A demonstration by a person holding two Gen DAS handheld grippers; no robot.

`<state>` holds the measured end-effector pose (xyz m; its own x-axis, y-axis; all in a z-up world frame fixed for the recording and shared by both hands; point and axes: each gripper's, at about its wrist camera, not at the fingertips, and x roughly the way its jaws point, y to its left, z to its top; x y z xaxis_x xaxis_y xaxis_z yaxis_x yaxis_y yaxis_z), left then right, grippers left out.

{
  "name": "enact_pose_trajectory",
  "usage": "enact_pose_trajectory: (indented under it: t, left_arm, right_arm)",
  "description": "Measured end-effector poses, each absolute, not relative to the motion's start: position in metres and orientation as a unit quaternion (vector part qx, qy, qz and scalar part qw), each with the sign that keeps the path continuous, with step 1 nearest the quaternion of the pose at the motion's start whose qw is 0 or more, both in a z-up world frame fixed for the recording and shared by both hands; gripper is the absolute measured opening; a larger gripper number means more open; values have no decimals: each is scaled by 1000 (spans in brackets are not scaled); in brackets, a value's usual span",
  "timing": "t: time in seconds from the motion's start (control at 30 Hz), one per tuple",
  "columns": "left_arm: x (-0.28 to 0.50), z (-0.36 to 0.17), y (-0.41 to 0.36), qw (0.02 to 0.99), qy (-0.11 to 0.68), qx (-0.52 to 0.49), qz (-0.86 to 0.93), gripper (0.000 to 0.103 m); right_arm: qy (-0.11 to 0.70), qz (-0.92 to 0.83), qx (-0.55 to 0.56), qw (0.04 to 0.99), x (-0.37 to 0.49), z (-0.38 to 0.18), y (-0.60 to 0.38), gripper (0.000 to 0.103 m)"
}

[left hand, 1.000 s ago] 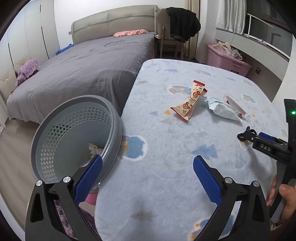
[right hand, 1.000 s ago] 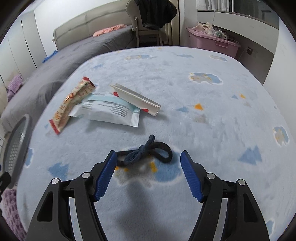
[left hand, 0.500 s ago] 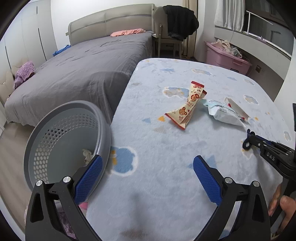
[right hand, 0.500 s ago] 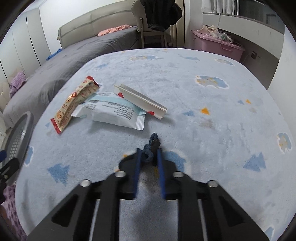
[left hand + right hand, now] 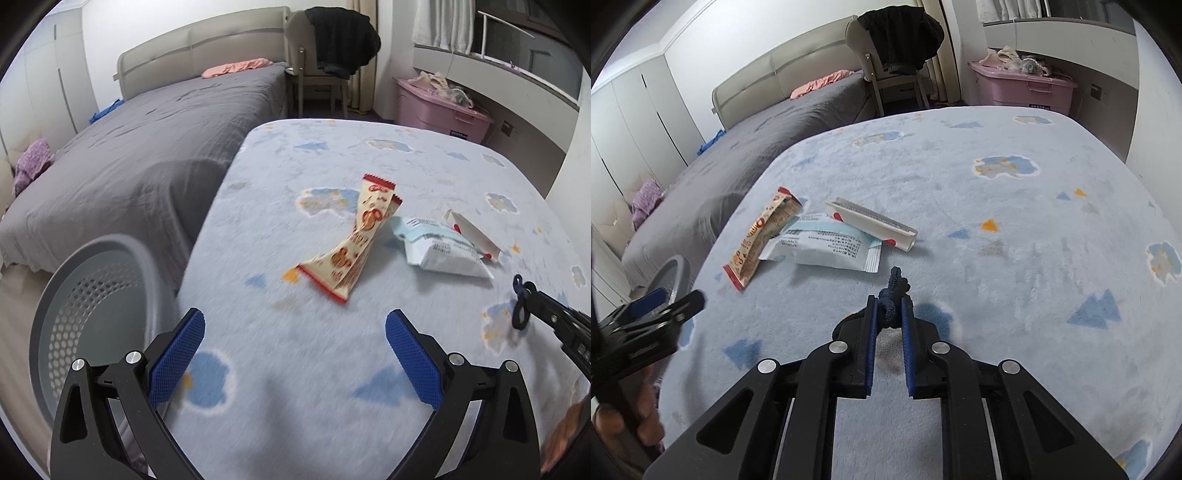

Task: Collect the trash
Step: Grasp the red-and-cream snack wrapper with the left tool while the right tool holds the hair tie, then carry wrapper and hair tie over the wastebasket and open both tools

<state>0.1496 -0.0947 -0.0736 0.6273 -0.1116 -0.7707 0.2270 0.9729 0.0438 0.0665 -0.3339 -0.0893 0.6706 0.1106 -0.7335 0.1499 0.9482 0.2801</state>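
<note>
Dark blue knotted cord (image 5: 893,295), clamped in right tongs (image 5: 888,306). Left tongs (image 5: 293,354) apart, empty. Only left view shows grey basket's (image 5: 74,295) perforated inside.

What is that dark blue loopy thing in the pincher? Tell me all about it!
The dark blue hair tie looks like a soft, fuzzy fabric loop with a knot. The right gripper is shut on it, its blue pads squeezing the bunched middle. A knotted end pokes out past the fingertips, toward the wrappers. In the left wrist view a thin loop dangles below the tips, just over the fluffy blue blanket; whether it touches the blanket is unclear.
</note>
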Motion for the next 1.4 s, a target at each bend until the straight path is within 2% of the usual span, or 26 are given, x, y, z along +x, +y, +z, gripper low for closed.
enact_pose_trajectory:
  t: [0.33, 0.73, 0.77, 0.83, 0.9, 0.93, 0.97, 1.0, 1.4]
  left_arm:
    - [189, -91, -130, 895, 421, 107, -104, 97]
    - [222, -109, -141, 889, 438, 85, -107, 95]
    - [223, -110, -141, 888, 440, 80, -109, 91]
    - [224, -112, -140, 884, 448, 72, -117, 77]
    - [225, -114, -141, 878, 457, 66, -128, 54]
    - [224, -113, -140, 877, 457, 64, -132, 50]
    - [222, -112, -140, 876, 457, 64, -137, 33]
    - [220, -111, -140, 874, 460, 63, -144, 28]
    - [150, -88, -107, 890, 433, 85, -119, 27]
  right_arm:
    - [401, -7, 175, 899, 65, -87, -344, 12]
    - [405, 3, 183, 896, 66, -88, -349, 12]
    - [406, 4, 183, 895, 66, -88, -349, 12]
    - [408, 6, 184, 894, 66, -89, -348, 12]
    - [410, 8, 180, 894, 66, -90, -346, 12]
    - [411, 8, 179, 894, 67, -90, -346, 12]
    - [412, 8, 177, 894, 67, -90, -345, 12]
    - [413, 9, 174, 894, 68, -91, -343, 12]
    - [419, 7, 151, 895, 66, -96, -330, 12]
